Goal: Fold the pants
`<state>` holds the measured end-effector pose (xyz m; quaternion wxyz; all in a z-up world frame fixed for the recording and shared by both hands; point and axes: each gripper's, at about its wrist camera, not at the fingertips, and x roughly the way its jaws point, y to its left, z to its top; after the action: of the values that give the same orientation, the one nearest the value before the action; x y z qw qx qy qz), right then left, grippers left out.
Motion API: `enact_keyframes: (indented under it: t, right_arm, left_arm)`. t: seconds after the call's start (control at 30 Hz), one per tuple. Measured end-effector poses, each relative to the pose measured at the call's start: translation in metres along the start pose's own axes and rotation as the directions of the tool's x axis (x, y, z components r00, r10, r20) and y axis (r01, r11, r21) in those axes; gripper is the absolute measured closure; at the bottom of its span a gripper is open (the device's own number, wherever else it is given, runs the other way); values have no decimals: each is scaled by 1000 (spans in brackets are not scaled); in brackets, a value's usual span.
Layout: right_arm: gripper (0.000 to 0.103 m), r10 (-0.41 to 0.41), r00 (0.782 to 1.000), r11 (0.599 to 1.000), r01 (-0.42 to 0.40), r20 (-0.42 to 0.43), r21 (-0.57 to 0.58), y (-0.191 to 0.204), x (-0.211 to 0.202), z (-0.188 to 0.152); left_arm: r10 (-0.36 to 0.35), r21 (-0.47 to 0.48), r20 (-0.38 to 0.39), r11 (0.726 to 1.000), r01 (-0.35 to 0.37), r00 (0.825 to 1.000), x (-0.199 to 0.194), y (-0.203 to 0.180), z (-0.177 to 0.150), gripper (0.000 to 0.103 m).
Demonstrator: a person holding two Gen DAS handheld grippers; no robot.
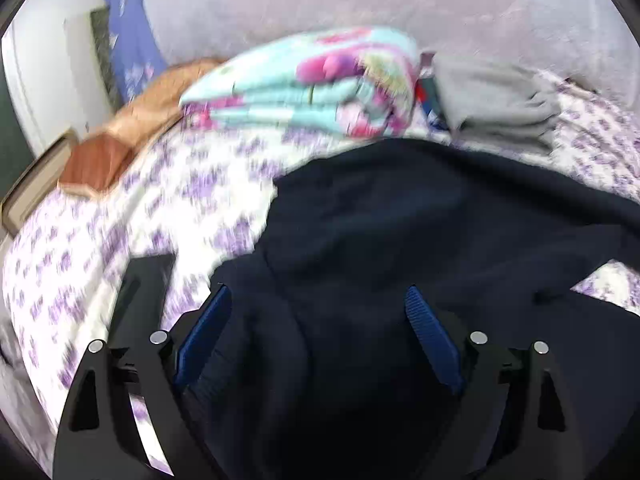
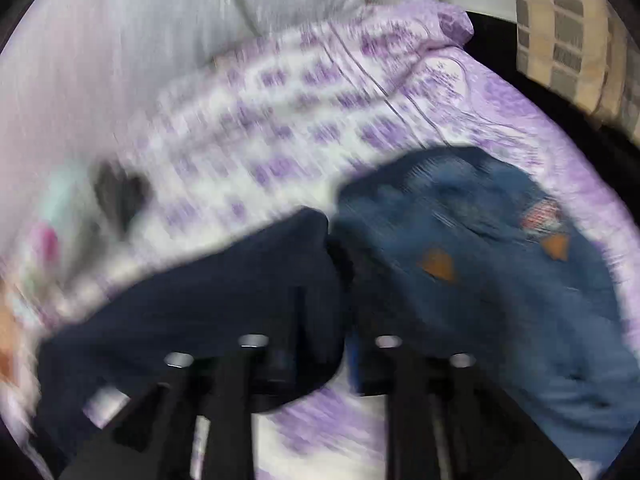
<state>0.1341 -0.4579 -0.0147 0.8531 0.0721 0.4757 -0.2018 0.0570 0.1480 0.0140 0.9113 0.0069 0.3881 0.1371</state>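
A: Saw an orange pillow (image 1: 160,96) at the far left of the bed (image 1: 100,240). Then a folded flowered blanket (image 1: 304,84), and a folded gray garment (image 1: 492,100) at the far right. Probably stacked back there to leave the near sheet free for folding.

B: And nearer?

A: Found the dark pants (image 1: 400,220) spread across the near middle of the bed, bunched rather than flat. Held the left hand-held gripper (image 1: 316,292) released, blue pads (image 1: 204,332) wide apart with the dark cloth lying between them. Looked set to close on a fold, though that is only a judgement.

B: Further right?

A: Appeared to have the right hand-held gripper (image 2: 324,280) clenched on an edge of the pants, cloth gathered at its tips. Heavily blurred there, so read it mostly from how close the fingers stood. Likely pinned that edge so the other side could be drawn over.

B: Beyond that?

A: Noticed blue jeans (image 2: 480,280) just beside the pants on the right, touching or nearly so. Perhaps waiting their turn.

B: Any writing?

A: Read none. Made out two orange triangular patches and a striped patch on the jeans. Too smeared for letters.
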Motion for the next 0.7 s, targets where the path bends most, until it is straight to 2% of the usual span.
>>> enact_keyframes:
  t: [0.03,0.07,0.1,0.13,0.17,0.23,0.3,0.37,0.4,0.47,0.5,0.57,0.63,0.67,0.7]
  right_arm:
    - [31,-82,997,996,82,1,-41,1,3,-4]
    - [31,-114,993,992,115,23,-58,-2,1,-8]
    - [31,-84,995,995,86,52,-45,-6,-9,-11]
    - [31,7,993,1000,-6,115,-8,-8,-24,-10]
    - [31,56,986,998,-58,157,10,-7,-33,-9]
    - [26,97,970,995,-102,224,9,4,-49,-6]
    - [16,119,961,993,-114,249,-36,27,-56,-3]
    - [15,169,956,984,-148,239,-102,54,-53,0]
    - [15,178,956,980,-152,235,-125,64,-49,1]
    - [15,158,963,980,-126,219,-156,81,-41,1]
    - [15,161,966,978,-129,203,-162,85,-38,1]
    - [15,169,969,977,-141,181,-157,85,-34,2]
    - [15,160,972,979,-135,173,-150,82,-33,2]
    - [15,156,973,981,-132,170,-145,79,-31,4]
    - [15,151,974,982,-128,171,-137,76,-29,6]
  left_arm:
    - [3,14,16,1000,-3,1000,-4,3,7,17]
    - [12,24,29,1000,-12,1000,-8,6,15,17]
    - [18,33,42,999,-19,999,-9,8,23,17]
    - [8,61,59,998,-12,998,-8,11,38,16]
    - [8,88,63,996,-14,998,-2,13,49,16]
    - [42,121,57,991,-49,998,15,13,67,16]
    - [22,158,-25,987,-17,999,49,12,86,16]
    - [-20,129,-125,991,36,992,83,13,98,18]
    - [-21,119,-151,992,39,988,95,14,101,23]
    - [-28,130,-221,990,58,975,128,7,104,29]
    - [-26,156,-266,985,70,964,148,3,105,39]
    - [-21,160,-316,984,75,948,170,-1,101,44]
    - [-27,175,-270,982,76,963,170,-6,105,65]
    - [-25,204,-254,976,79,967,166,-9,107,94]
    - [4,216,-235,975,49,972,163,-9,110,102]
